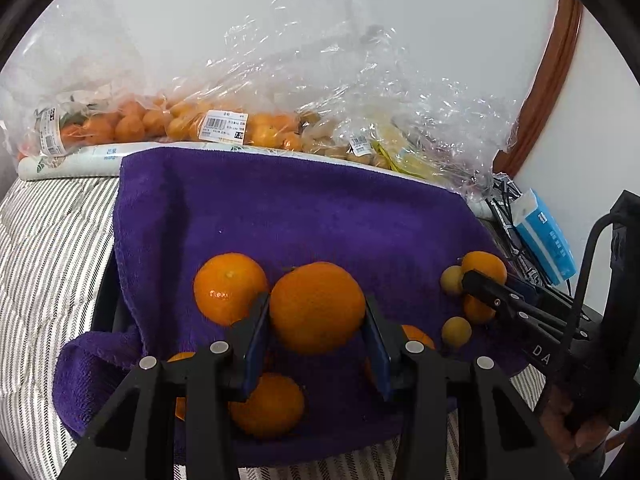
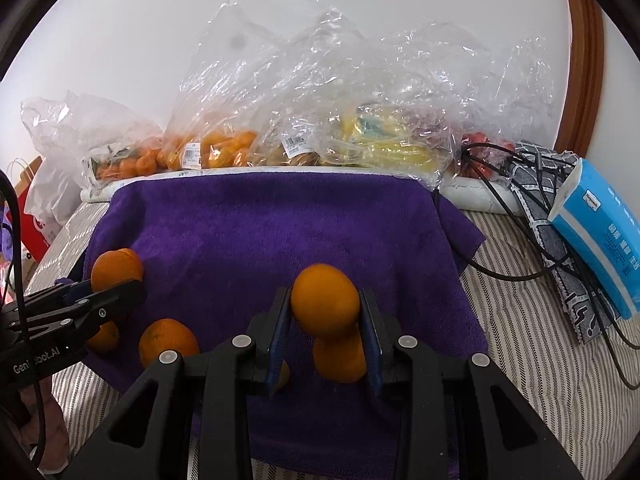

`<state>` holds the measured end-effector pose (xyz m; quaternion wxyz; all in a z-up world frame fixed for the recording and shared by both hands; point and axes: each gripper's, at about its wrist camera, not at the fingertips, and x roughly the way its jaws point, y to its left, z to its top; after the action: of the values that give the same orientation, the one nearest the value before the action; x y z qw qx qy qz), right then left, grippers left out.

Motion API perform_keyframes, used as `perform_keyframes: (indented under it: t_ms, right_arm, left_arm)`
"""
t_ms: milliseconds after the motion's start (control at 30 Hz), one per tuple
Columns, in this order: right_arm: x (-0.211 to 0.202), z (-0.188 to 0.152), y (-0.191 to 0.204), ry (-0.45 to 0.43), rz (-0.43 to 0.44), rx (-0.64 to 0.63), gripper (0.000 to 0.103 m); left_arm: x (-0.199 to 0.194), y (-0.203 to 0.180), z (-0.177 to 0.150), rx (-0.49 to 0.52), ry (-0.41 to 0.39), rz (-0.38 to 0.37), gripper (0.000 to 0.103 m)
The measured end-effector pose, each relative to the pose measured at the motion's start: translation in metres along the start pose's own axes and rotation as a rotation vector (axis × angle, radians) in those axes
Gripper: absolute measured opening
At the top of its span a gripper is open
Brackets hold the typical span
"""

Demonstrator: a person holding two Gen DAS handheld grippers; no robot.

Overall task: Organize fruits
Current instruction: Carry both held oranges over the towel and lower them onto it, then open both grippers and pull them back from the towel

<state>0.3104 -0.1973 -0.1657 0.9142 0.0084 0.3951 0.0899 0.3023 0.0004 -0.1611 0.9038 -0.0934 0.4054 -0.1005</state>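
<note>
Low in the left wrist frame, the left gripper (image 1: 316,312) pinches a large orange (image 1: 316,306) squarely between its pads above the purple towel (image 1: 280,208). The right gripper (image 2: 325,312) likewise clamps a smaller orange (image 2: 325,300), centre frame.

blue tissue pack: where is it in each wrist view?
Left wrist: blue tissue pack at the right edge, beyond the right gripper.
Right wrist: blue tissue pack at the far right, on the striped bedding.
Shared landmark: purple towel, left of the pack in both.
</note>
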Motion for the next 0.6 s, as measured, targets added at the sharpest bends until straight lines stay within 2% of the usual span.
perform_keyframes:
  t_ms: [600]
  right_arm:
    - [0.0012,-0.0009,0.0018,0.004,-0.002,-0.018,0.033]
  left_arm:
    - [0.0029,-0.0003,-0.0013,0.012,0.006,0.016,0.042]
